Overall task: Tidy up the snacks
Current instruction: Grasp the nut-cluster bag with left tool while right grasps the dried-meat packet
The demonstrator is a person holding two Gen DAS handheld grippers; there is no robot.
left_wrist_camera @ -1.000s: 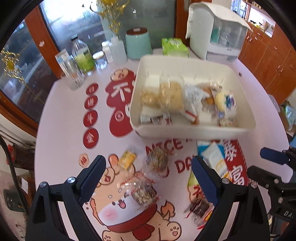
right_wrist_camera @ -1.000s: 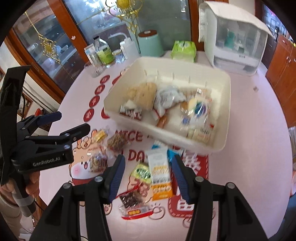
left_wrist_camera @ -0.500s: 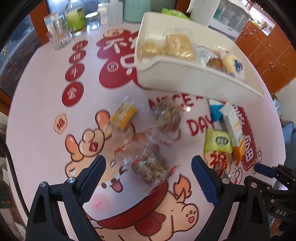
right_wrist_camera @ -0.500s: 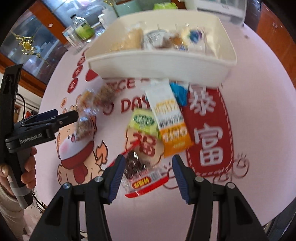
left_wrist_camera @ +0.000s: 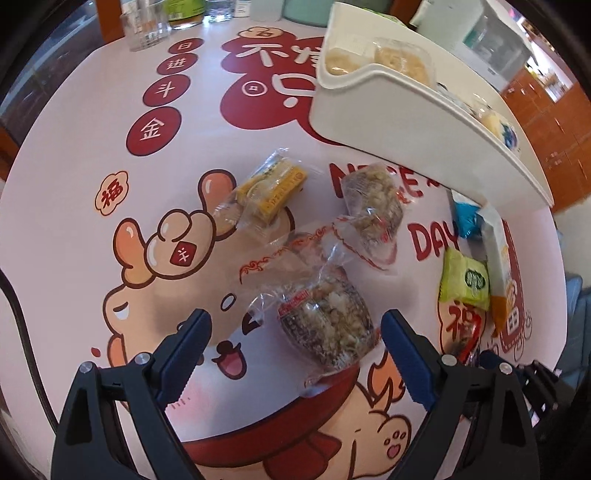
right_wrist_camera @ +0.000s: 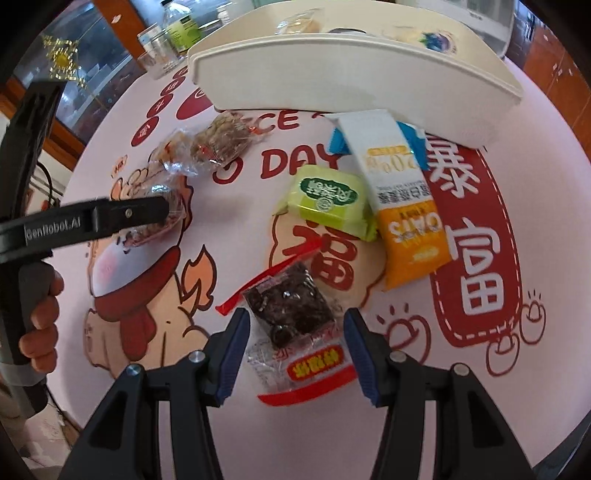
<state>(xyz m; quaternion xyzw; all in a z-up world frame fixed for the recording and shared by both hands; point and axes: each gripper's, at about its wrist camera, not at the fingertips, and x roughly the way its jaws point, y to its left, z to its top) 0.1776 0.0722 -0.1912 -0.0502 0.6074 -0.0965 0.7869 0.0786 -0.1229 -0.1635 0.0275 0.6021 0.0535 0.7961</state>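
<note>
Grippers are both wide open, the left gripper (left_wrist_camera: 295, 345) around a nut snack (left_wrist_camera: 325, 328) and the right gripper (right_wrist_camera: 295, 341) around a dark fruit pack (right_wrist_camera: 291, 306) on the surface (right_wrist_camera: 369, 424), ready to grab them for the white bin (right_wrist_camera: 351, 85).

Round table (left_wrist_camera: 55, 206) wearing pink cover with red Chinese characters and cartoon animal print. Wooden cabinets (left_wrist_camera: 554, 122) standing at right side, reddish-brown. Glass door (right_wrist_camera: 85, 62) with wooden frame showing behind table, gold ornament (right_wrist_camera: 61, 55) hanging before it. Drinking glasses (left_wrist_camera: 147, 26) and bottle (right_wrist_camera: 181, 29) standing at far edge. Daylight coming in, soft.
</note>
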